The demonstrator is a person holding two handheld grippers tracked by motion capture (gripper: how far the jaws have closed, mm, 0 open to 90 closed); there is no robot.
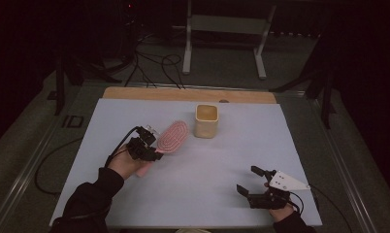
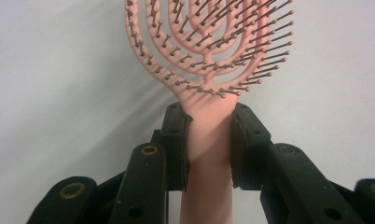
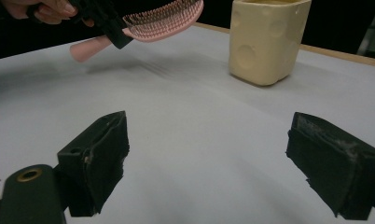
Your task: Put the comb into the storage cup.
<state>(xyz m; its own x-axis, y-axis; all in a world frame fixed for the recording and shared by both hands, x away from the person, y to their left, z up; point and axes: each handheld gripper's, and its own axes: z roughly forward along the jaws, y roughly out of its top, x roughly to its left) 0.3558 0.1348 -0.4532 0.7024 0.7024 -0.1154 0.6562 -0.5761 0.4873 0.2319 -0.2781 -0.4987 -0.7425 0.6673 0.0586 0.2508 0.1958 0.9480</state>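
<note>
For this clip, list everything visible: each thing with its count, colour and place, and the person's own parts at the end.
brush: 1, pink, lifted off the table left of the cup, handle clamped in the left gripper
cup: 1, cream, upright near the table's far edge, middle
table: 1, pale grey top with a wooden strip along the far edge
cables: several, black, on the floor beyond the table
frame: 1, white, on the floor behind the table
left gripper: 1, black, jaws shut on the brush handle
right gripper: 1, black with a grey plate, jaws open, near the table's right front
</note>
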